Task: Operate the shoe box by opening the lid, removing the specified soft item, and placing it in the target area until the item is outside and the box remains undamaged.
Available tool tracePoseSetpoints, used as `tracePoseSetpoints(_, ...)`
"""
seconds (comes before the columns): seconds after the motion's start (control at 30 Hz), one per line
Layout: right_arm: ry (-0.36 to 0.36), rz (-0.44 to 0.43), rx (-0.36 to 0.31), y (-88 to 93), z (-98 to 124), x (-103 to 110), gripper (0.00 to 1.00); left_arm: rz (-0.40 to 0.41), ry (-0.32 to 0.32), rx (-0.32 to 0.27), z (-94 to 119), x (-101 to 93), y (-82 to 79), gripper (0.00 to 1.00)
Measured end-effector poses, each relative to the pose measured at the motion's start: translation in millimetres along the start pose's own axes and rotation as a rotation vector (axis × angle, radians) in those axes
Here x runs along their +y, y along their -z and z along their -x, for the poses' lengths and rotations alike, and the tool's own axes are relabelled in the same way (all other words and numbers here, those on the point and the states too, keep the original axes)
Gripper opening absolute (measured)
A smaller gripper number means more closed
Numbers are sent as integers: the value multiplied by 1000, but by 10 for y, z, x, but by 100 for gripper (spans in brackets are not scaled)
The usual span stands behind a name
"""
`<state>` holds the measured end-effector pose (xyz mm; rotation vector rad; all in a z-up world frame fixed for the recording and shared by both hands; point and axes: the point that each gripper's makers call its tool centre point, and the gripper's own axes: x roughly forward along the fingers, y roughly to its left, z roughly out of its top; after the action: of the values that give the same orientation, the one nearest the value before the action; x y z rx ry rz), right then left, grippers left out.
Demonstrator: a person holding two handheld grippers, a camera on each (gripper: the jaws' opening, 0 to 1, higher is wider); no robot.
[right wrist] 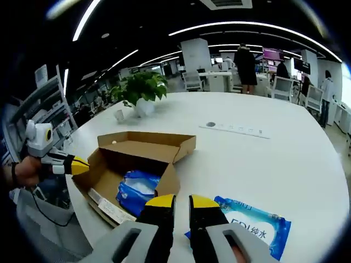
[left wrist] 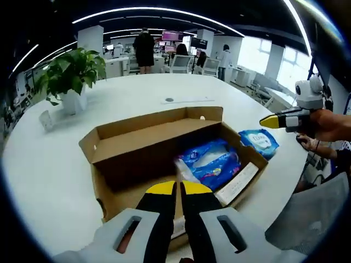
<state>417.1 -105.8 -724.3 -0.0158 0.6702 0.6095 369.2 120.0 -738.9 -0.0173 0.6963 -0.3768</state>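
The brown shoe box (left wrist: 104, 181) stands open on the white table, its lid (left wrist: 148, 137) folded back. A blue soft pack of wipes (left wrist: 211, 161) lies inside, beside a white paper strip (left wrist: 238, 183). A second blue pack (left wrist: 259, 141) lies on the table to the box's right. My left gripper (left wrist: 179, 189) hovers over the box's near wall, jaws together with nothing between them. My right gripper (right wrist: 182, 201), slightly open and holding nothing, sits just above that outside pack (right wrist: 252, 224). It also shows as the right gripper (left wrist: 270, 121), held by a hand above the table.
A potted plant (left wrist: 71, 71) and a small white cup (left wrist: 46, 119) stand at the far left of the round table (left wrist: 49, 175). A flat socket strip (right wrist: 236, 129) lies mid-table. Desks, chairs and people fill the office behind. The table edge (right wrist: 82, 219) runs close by the box.
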Motion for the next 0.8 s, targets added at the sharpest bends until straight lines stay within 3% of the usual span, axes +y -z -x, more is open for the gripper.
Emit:
tracePoseSetpoints(0.23, -67, 112, 56, 16, -127, 286, 11, 40, -33, -7, 110, 98, 57, 12)
tracePoseSetpoints(0.8, -196, 337, 165, 10, -399, 737, 26, 41, -36, -20, 162, 42, 196, 26)
